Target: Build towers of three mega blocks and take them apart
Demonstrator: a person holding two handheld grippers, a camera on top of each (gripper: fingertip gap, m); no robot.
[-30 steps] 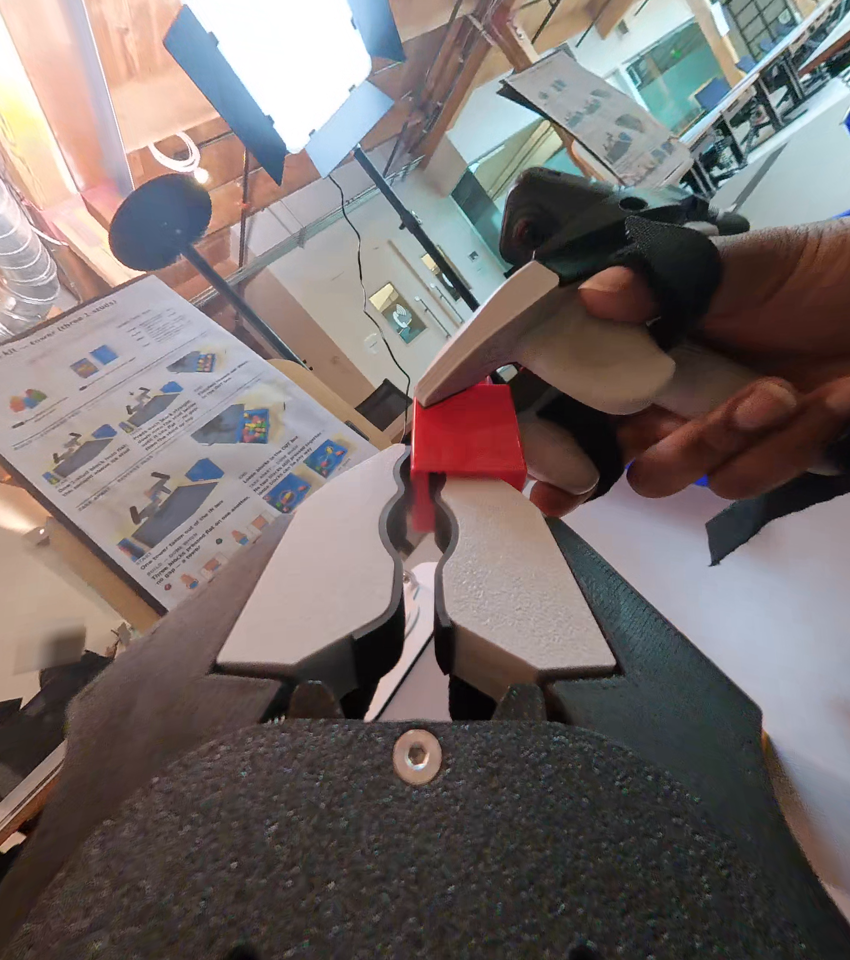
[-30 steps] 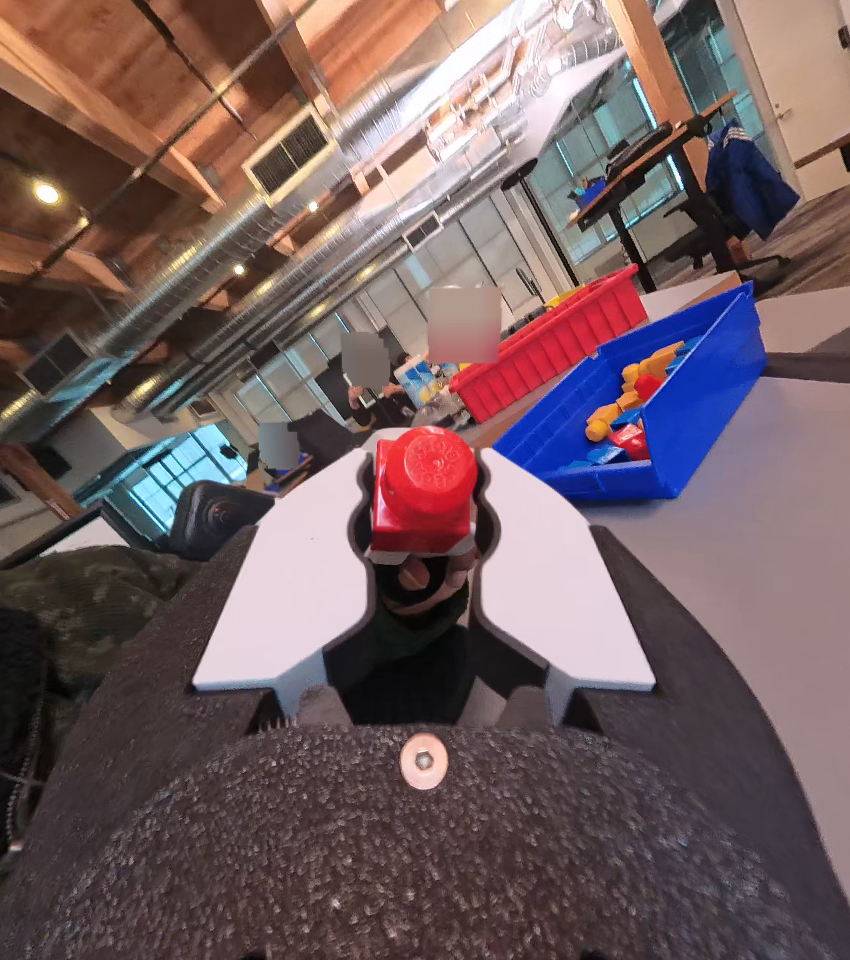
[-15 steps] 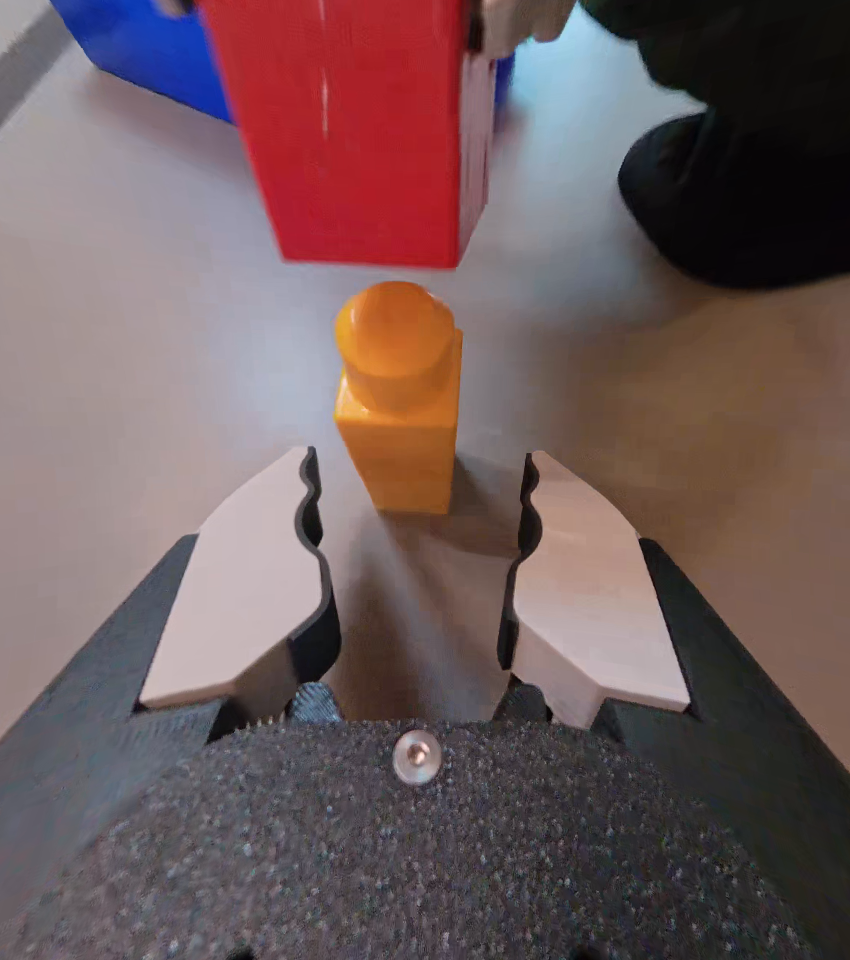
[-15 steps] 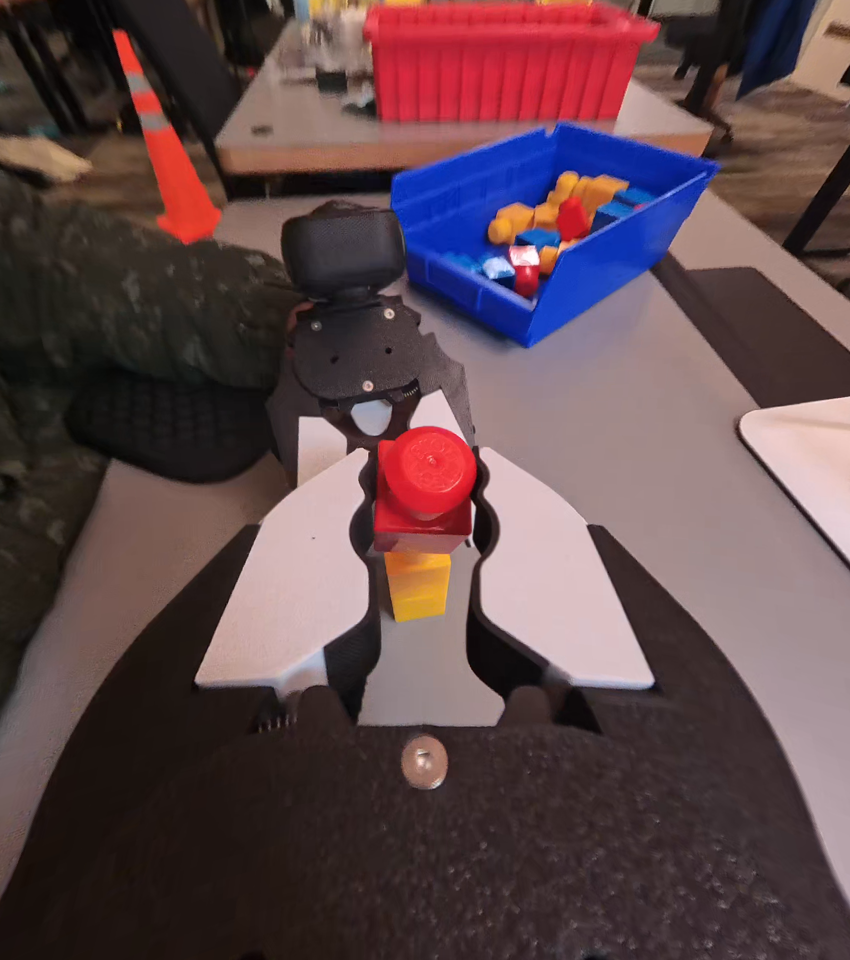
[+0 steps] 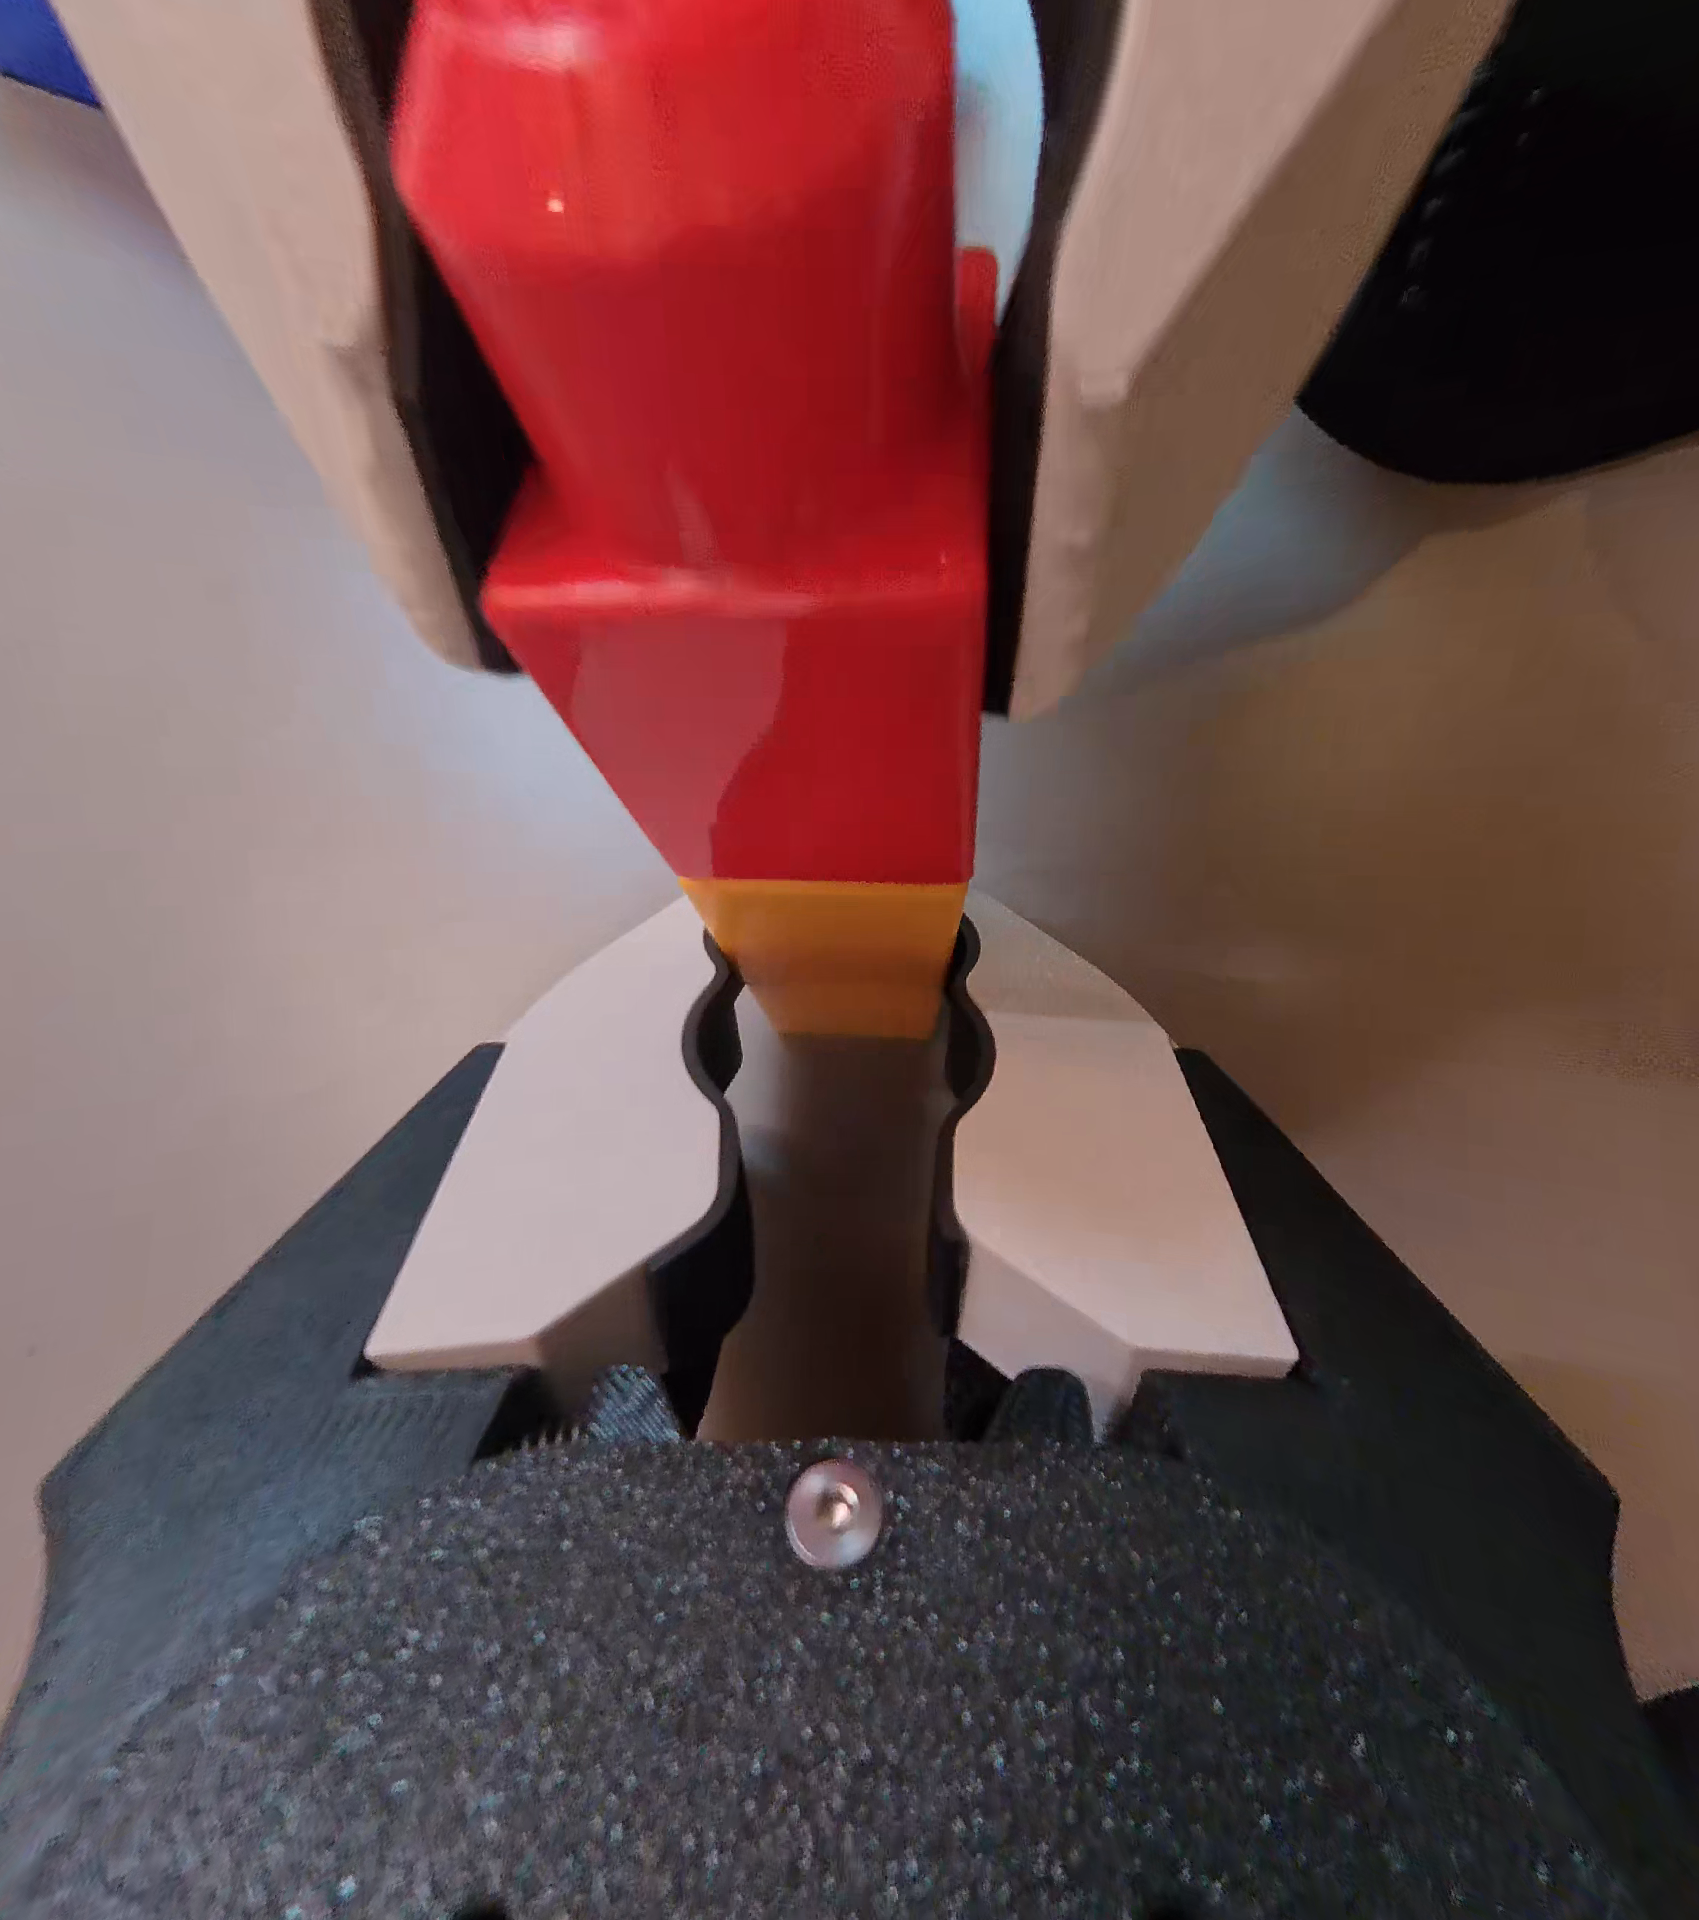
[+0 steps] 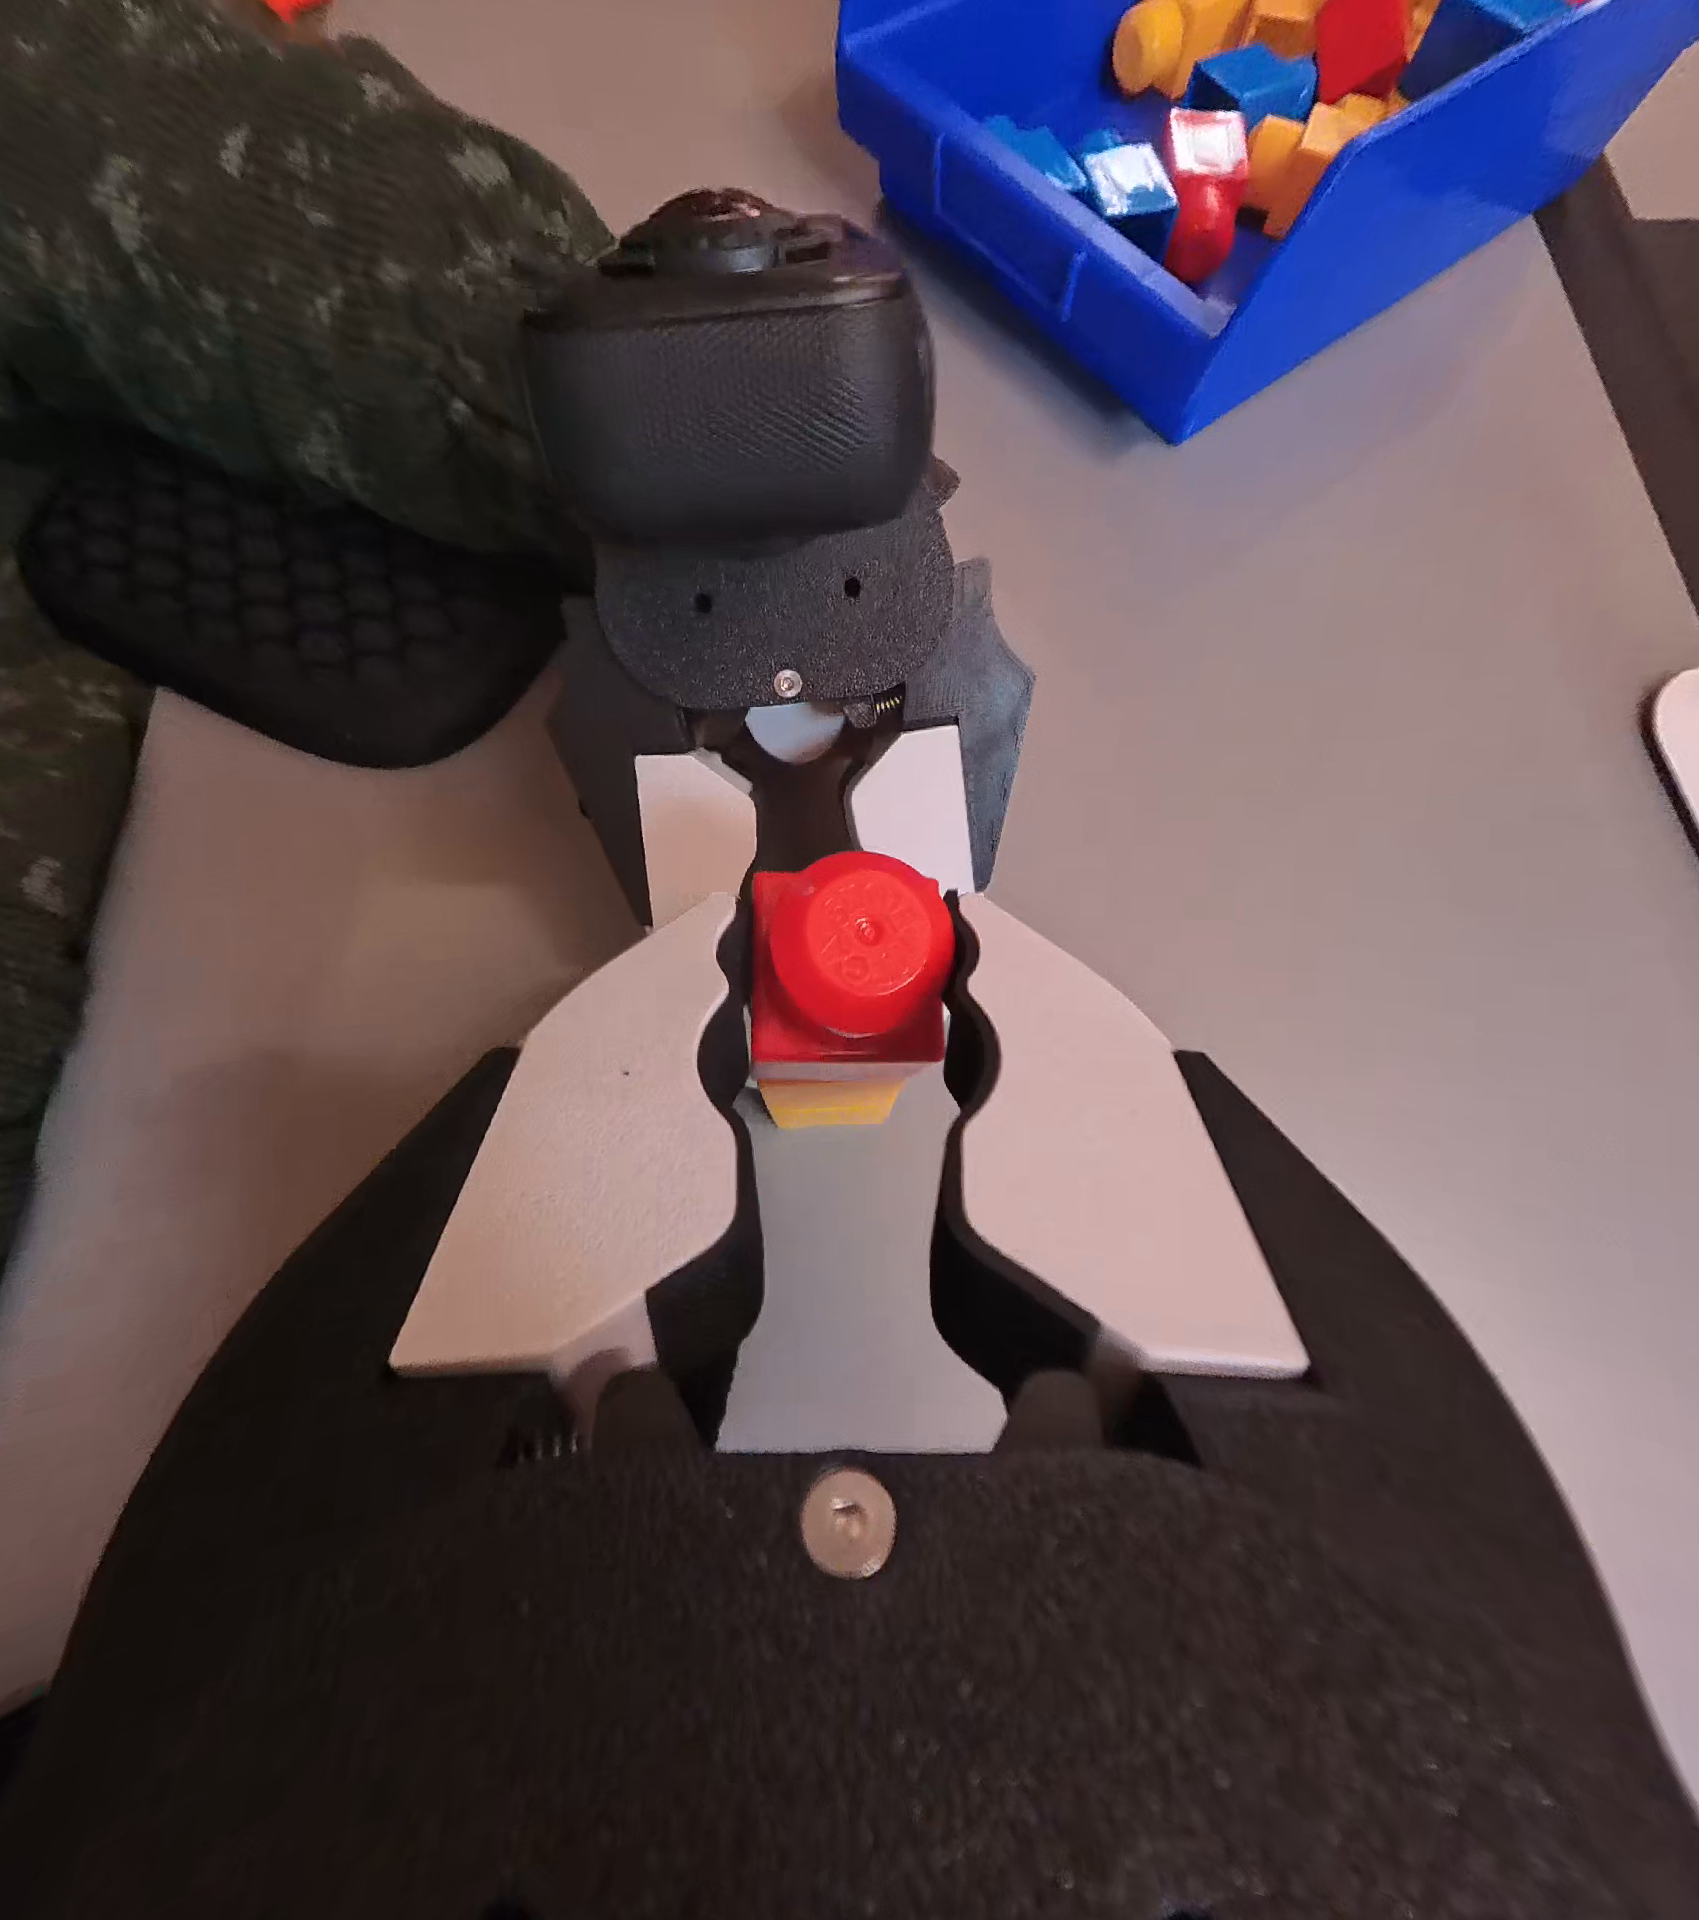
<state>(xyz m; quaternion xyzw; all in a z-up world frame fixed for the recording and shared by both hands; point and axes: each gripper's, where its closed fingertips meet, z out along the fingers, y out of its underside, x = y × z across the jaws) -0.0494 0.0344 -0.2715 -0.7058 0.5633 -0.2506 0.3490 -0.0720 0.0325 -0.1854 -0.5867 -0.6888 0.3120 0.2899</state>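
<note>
In the left wrist view the left tool (image 5: 850, 961) is closed on the orange block (image 5: 840, 956), its wavy dark-lined jaws pinching the block's flat sides low, close to the desk (image 5: 149, 779). The red block (image 5: 751, 540) sits directly on top of the orange block, and the right tool's pale fingers (image 5: 1115, 343) clamp it from either side. Both blocks look like hollow, glossy hard plastic: light and stiff, a little slippery, so the flat side walls seem the surest place to take hold, not the round stud. In the right wrist view the right tool (image 6: 850, 977) grips the red block (image 6: 850, 971) by its square body, the round embossed stud facing the camera, with a sliver of the orange block (image 6: 829, 1107) showing beneath it. Beyond the red block the left tool (image 6: 803, 821) reaches in from the far side, and farther off stands a blue bin (image 6: 1240, 322) of loose blocks on the smooth grey desk (image 6: 1344, 831).
</note>
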